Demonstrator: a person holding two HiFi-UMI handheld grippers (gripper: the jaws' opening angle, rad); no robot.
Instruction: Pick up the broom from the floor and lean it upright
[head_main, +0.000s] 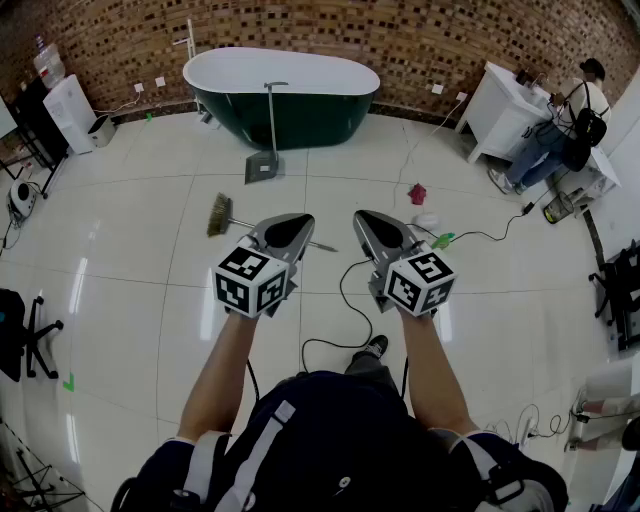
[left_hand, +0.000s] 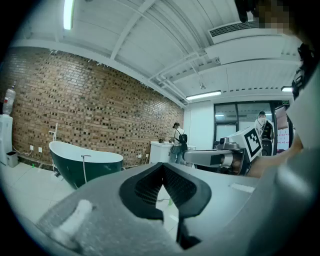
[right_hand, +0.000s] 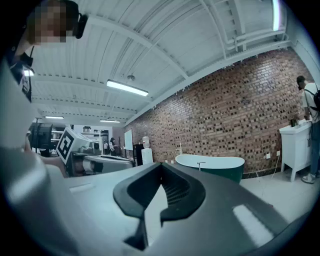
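Though flat, broom (head_main: 221, 214) crosswise, bristles leftward.

Head view steeply down; gripper views level, sharing bathtub (left_hand: 95, 172)

**Operator:** Is any legible text, number, brand or sign present?

**Inspector:** None. The white cube (head_main: 250, 280) on the left gripper (head_main: 298, 228) and the white cube (head_main: 420, 282) on the right gripper (head_main: 368, 225) carry black-and-white square code patterns, not characters.

**Operator:** Any other printed surfaces?

**Inspector:** The white floor-standing water dispenser (head_main: 72, 108) by the red brick wall (head_main: 400, 40) is too small to show any print.
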